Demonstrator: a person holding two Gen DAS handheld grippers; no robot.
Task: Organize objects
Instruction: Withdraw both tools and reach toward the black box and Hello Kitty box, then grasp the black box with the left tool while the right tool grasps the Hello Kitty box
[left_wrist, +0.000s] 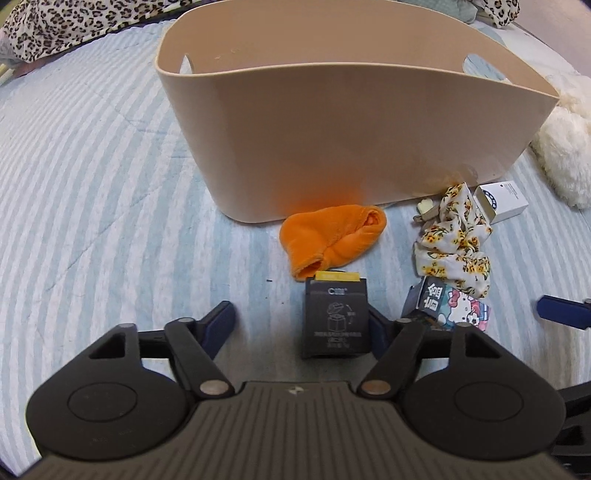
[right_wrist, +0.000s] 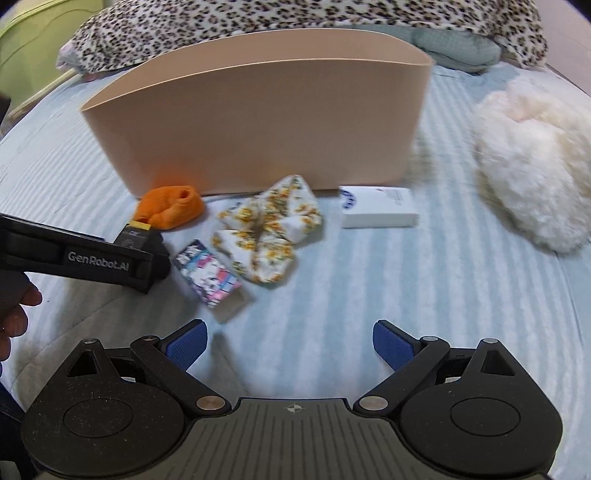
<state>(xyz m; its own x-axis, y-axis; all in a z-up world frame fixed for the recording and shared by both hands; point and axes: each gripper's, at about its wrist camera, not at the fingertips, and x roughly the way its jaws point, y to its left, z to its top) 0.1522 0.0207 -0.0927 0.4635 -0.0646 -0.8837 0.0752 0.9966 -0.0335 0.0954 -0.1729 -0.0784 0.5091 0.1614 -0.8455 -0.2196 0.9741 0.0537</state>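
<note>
A beige tub (left_wrist: 332, 144) stands on the striped bed; it also shows in the right wrist view (right_wrist: 258, 125). My left gripper (left_wrist: 301, 323) is open, with a dark grey box (left_wrist: 335, 317) between its fingers, against the right one. An orange cloth (left_wrist: 332, 238), a floral cloth (left_wrist: 452, 236), a Hello Kitty box (left_wrist: 456, 308) and a white box (left_wrist: 502, 201) lie before the tub. My right gripper (right_wrist: 290, 345) is open and empty above the bedding, short of the Hello Kitty box (right_wrist: 208, 277) and floral cloth (right_wrist: 269, 230).
A fluffy white plush (right_wrist: 535, 166) lies at the right. A leopard-print blanket (right_wrist: 295, 22) lies behind the tub. The left gripper's body (right_wrist: 85, 254) reaches in from the left in the right wrist view. A small clip (left_wrist: 424, 212) lies by the floral cloth.
</note>
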